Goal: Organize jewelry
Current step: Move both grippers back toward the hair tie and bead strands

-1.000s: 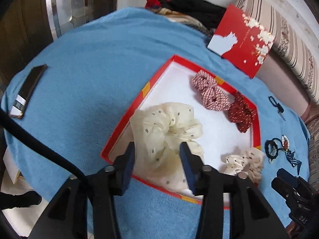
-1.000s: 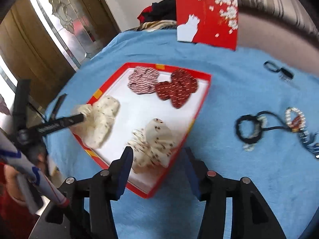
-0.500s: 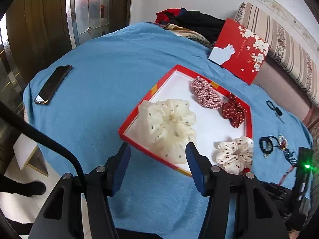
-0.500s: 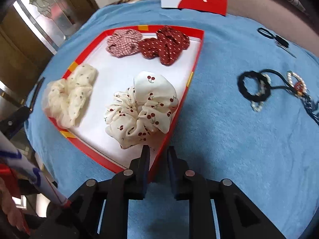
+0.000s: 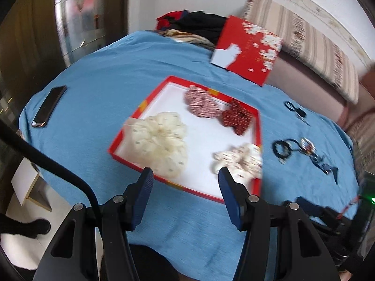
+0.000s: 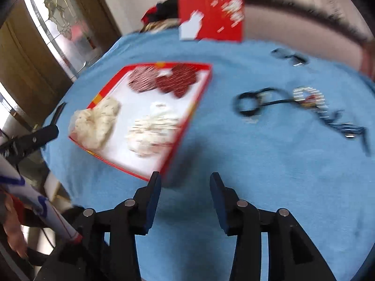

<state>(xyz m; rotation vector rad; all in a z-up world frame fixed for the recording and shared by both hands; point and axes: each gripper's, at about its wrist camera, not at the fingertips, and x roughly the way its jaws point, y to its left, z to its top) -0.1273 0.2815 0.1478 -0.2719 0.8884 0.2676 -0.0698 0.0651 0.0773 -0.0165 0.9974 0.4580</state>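
A red box tray (image 5: 138, 110) with a white floor holds a cream dotted scrunchie (image 5: 161, 140), a cherry-print scrunchie (image 5: 239, 159), a pink checked scrunchie (image 5: 201, 104) and a dark red scrunchie (image 5: 238, 117). My left gripper (image 5: 185, 172) hovers open above the tray's near edge with nothing between its fingers. To the right of the tray's (image 6: 195, 110) near corner, my right gripper (image 6: 185, 175) is over bare blue cloth. Its jaws are opening and empty. A black hair tie (image 6: 248, 103), a beaded bracelet (image 6: 307, 94) and a blue piece (image 6: 344, 126) lie on the cloth to the right.
The red lid (image 5: 248, 49) leans at the back by a striped sofa. A phone (image 5: 49, 105) lies at the far left of the blue cloth. A small black clip (image 5: 295, 110) sits at the back right. Dark clothes are piled behind the table. The table edge drops off close below both grippers.
The left gripper drew back and up from the cream scrunchie, which stays in the tray. The right gripper went nearly shut at the tray's near rim, then opened and shifted right.
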